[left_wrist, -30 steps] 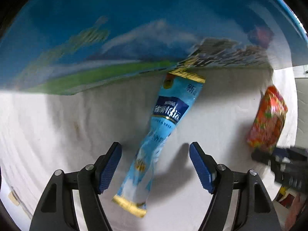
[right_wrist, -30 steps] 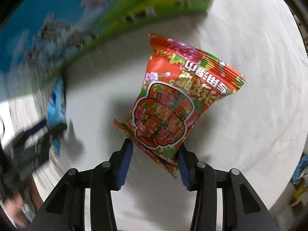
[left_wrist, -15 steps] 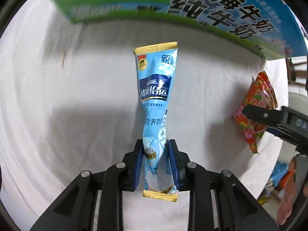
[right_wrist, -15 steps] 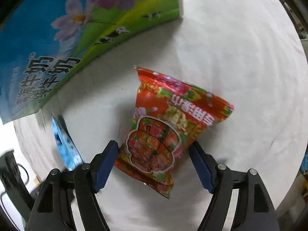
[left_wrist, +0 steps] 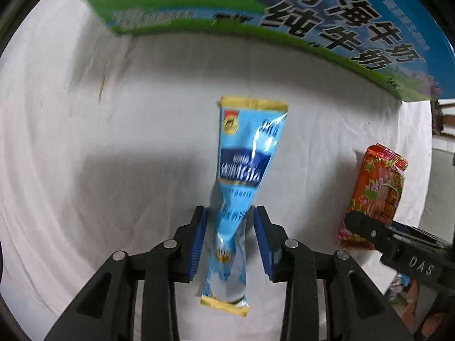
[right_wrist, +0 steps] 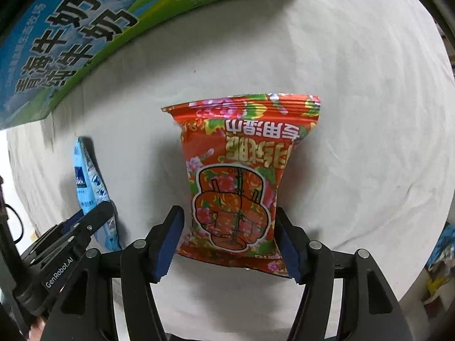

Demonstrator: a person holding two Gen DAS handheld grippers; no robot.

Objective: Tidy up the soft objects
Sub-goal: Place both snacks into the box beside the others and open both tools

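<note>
Leftmost, the left gripper (left_wrist: 230, 240) points straight down over the white-clothed counter (left_wrist: 85, 170), jaws narrow; they have just been easing apart again, and the long blue sachet (left_wrist: 244, 176) stands between the blue pads with a gap showing on each side, so no press is visible. Sachet lies lengthwise away from the gripper, gold-sealed at both ends, its lower part twisted. Behind both, along the far edge, a blue-and-green milk carton box (left_wrist: 355, 20) with large black characters. Further right, the right gripper (right_wrist: 230, 241) angles steeply down with jaws moderately wide, having just been opening; the red flowered packet (right_wrist: 241, 176) lies flat on the cloth between them, its near end at the pads, contact unclear. Sachet and packet lie apart, side by side.
</note>
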